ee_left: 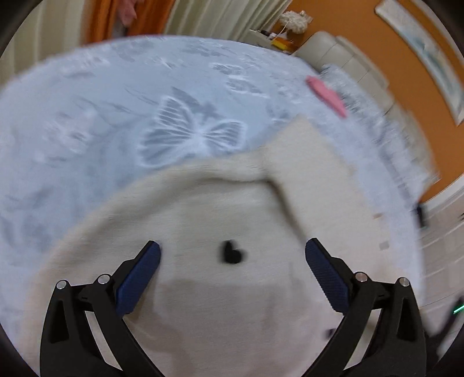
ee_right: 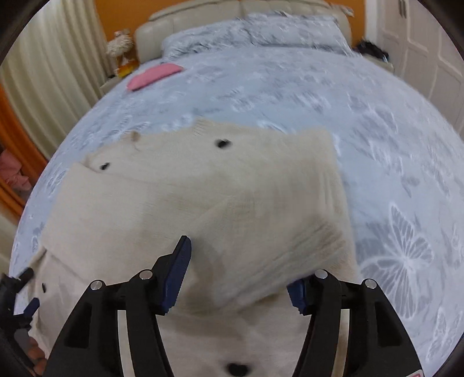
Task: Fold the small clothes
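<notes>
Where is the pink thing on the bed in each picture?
Left wrist view: the pink thing lies upper right, on the bed near the headboard.
Right wrist view: the pink thing lies upper left, beyond the cream cardigan.
Shared landmark: the cream cardigan, nearer the camera than the pink thing in both.

Bed [ee_right: 290, 95]: covered by a pale blue-grey bedspread [ee_left: 87, 116] printed with white butterflies [ee_left: 191, 130]. A pillow [ee_right: 261, 32] in the same print lies at the head end, against a cream padded headboard [ee_right: 203, 11].

Pink item [ee_right: 153, 76]: flat, lying on the bedspread near the headboard; blurred, type cannot be told.

Walls: orange [ee_left: 362, 37], with a framed picture [ee_left: 429, 61] hung above the headboard. Pale pleated curtains [ee_right: 58, 75] hang at the side, next to an orange curtain [ee_left: 104, 20].

Beside the headboard: a fluffy cream object [ee_left: 294, 20], with yellow-orange items [ee_right: 126, 69] below it.

White panelled doors [ee_right: 420, 52] stand past the far side of the bed.
</notes>
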`<state>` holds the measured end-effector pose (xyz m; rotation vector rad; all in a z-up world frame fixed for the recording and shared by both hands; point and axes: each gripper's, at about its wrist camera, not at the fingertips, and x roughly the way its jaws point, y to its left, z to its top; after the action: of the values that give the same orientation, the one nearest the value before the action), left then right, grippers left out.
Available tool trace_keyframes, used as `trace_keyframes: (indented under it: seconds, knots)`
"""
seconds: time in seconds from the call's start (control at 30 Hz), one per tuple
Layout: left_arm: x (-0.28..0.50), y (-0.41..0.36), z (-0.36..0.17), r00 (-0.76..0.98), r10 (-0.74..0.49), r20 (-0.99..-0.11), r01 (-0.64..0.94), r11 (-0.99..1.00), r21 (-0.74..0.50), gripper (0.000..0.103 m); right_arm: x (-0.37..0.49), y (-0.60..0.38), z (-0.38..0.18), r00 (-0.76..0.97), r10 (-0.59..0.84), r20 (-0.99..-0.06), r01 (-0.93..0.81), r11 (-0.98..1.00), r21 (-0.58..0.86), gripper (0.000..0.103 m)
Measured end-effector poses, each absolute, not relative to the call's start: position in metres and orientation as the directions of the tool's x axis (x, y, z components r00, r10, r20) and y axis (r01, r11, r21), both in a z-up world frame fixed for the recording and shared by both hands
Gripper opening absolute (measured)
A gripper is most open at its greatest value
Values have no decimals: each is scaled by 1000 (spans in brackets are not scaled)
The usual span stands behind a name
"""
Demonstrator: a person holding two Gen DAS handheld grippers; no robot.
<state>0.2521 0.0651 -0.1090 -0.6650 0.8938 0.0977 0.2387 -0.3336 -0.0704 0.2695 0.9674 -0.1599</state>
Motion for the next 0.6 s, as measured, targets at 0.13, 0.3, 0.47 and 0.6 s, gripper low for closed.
trace_keyframes:
  seconds: [0.13, 0.3, 0.47, 0.6]
  knots:
    - [279, 75, -120, 667, -384, -638, -301, 645, -702, 98, 235, -384, -94, 580, 150, -801, 328, 857, 398, 60]
    - [330, 82, -121, 672, -432, -601, -304, 580, -756, 74, 250, -389, -101, 590, 275, -759, 283, 810, 514, 7]
    - [352, 86, -78, 726, -502, -470, -144, 557, -818, 12, 233, -382, 3, 817, 349, -459, 4, 792, 610, 6]
    - [335, 85, -74, 790, -409, -456, -128, 618, -776, 33, 230, -395, -9, 831, 285, -478, 7, 853, 522, 6]
